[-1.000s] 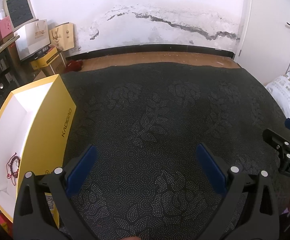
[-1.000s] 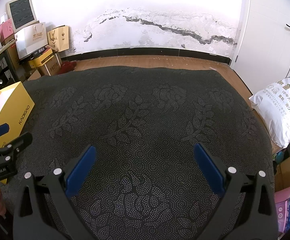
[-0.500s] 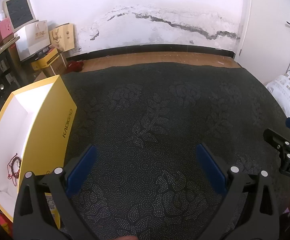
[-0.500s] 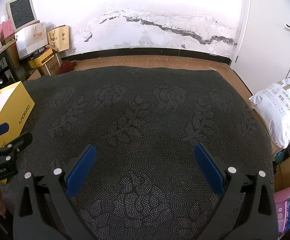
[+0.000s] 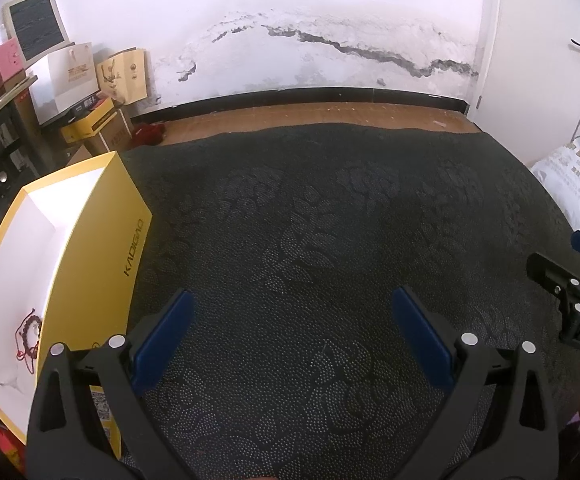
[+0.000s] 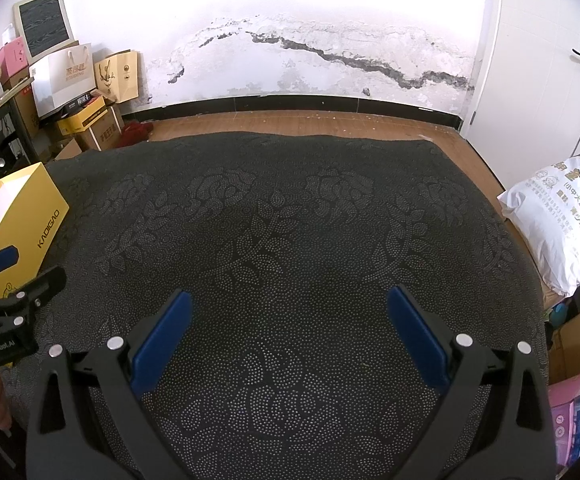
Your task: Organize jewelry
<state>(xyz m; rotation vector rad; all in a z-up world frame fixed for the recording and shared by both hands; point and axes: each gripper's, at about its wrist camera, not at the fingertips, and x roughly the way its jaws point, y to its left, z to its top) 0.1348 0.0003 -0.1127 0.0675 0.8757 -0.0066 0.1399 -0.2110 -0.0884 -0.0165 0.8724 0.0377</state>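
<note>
A yellow box with a white inside stands open at the left of the dark patterned cloth. A red beaded bracelet lies on the box's white floor near its front end. My left gripper hovers open over the cloth, just right of the box, with nothing between its blue pads. My right gripper is open too, above the middle of the cloth, empty. In the right wrist view the yellow box sits far left, and the left gripper's black body shows beside it.
Cardboard boxes and paper bags are stacked at the back left by a shelf. A white printed sack lies off the cloth's right edge. A wooden floor strip and a cracked white wall lie beyond. The right gripper's body shows at the far right.
The view of the left gripper has shifted very slightly; the box and bracelet look a touch nearer. Both grippers stay open and empty.
</note>
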